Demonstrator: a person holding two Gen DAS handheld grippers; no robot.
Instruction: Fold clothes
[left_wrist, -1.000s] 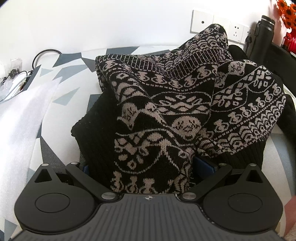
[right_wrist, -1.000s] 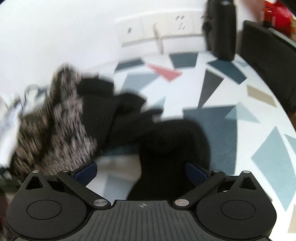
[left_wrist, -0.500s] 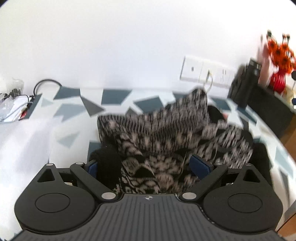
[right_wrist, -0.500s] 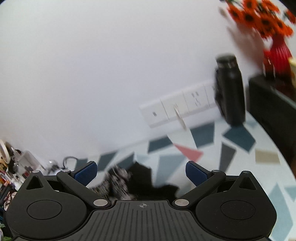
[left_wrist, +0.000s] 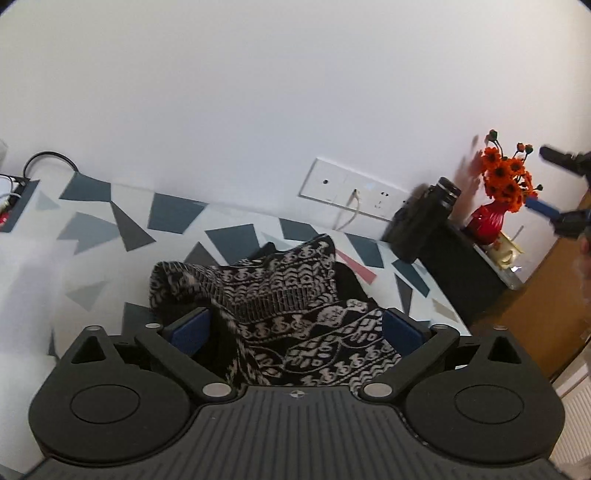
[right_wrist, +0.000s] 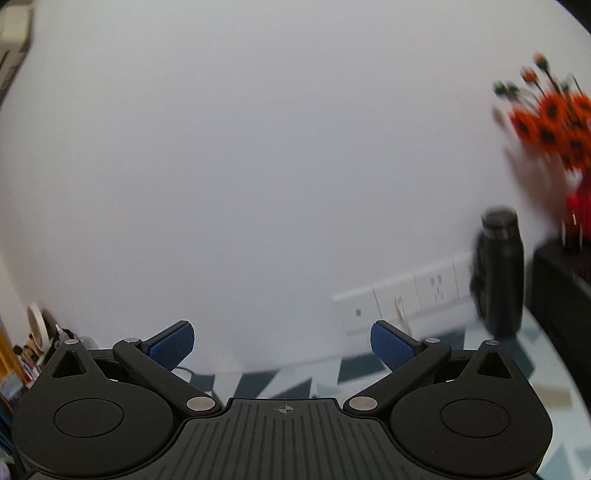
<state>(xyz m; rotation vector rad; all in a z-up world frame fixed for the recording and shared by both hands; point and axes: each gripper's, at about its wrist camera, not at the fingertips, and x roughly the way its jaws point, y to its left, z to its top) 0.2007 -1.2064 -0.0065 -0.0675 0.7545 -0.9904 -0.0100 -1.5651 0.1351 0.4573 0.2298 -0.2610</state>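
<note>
A black and beige patterned knit sweater (left_wrist: 295, 314) lies crumpled in a heap on the table with the geometric print (left_wrist: 166, 218). My left gripper (left_wrist: 295, 328) hovers above its near side, open wide, and the heap shows between the blue pads (left_wrist: 188, 328) without being pinched. In the right wrist view my right gripper (right_wrist: 282, 341) is raised and faces the white wall, open, with nothing between its fingers. The sweater does not show there. At the far right of the left wrist view the right gripper (left_wrist: 550, 182) hangs high in the air.
A black flask (left_wrist: 424, 218) stands by the wall sockets (left_wrist: 354, 192), with a red vase of orange flowers (left_wrist: 495, 206) on a black box (left_wrist: 469, 273) to the right. White foam sheet (left_wrist: 26, 280) covers the table's left side. Cables (left_wrist: 22, 177) lie at far left.
Both grippers have risen and tilted up away from the table. The right one let the black part of the sweater drop out of view; the left one backed off the heap.
</note>
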